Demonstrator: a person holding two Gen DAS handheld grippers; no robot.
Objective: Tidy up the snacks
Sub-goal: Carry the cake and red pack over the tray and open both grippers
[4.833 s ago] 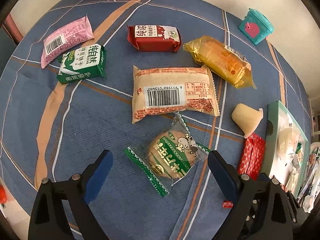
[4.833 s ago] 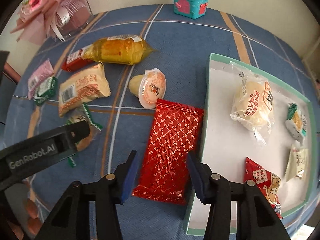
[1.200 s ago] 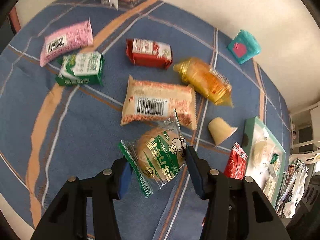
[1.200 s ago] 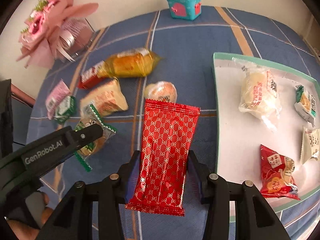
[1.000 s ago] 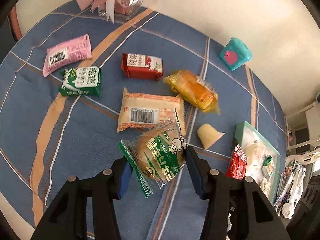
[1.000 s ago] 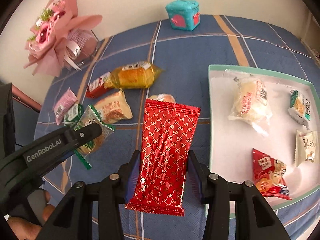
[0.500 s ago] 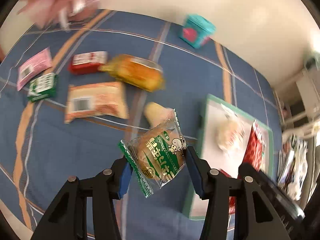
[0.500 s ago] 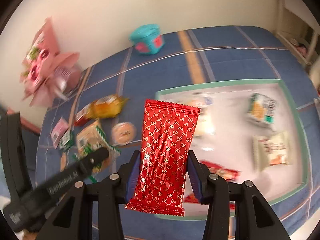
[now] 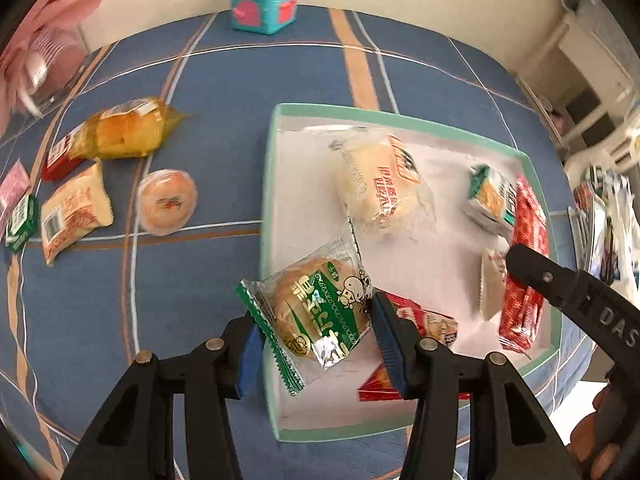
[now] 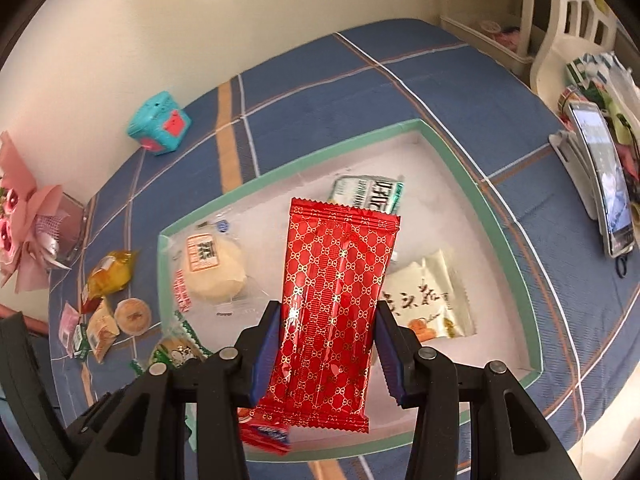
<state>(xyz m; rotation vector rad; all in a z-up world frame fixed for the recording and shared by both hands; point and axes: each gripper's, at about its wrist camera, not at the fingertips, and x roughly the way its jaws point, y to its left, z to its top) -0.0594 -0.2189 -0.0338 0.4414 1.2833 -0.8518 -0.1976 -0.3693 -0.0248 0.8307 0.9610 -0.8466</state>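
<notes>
Big counter (image 9: 240, 120) under a blue cloth with orange and white lines. Green-rimmed tray (image 9: 267, 184) with a white floor, near the counter's right edge. In the tray: a pale round bun in clear wrap (image 9: 376, 184), a green and white packet (image 9: 492, 196), a cream packet (image 10: 428, 300), a small red bag (image 9: 432, 324). Red packet with gold loops (image 10: 336, 312), held upright above the tray, squeezed tight between the pads of the right claw (image 10: 326, 356). Green cookie packet with a little cow (image 9: 320, 312), pinched in the left claw (image 9: 316, 344), up over the tray's left rim. Left of the tray, lying on the cloth: a yellow cake pack (image 9: 128, 128), a tan barcode pack (image 9: 72, 212), a round jelly cup (image 9: 167, 208). Teal toy chest (image 9: 262, 0) at the counter's far edge. Pink flowers (image 10: 24, 216) at the far left corner.
</notes>
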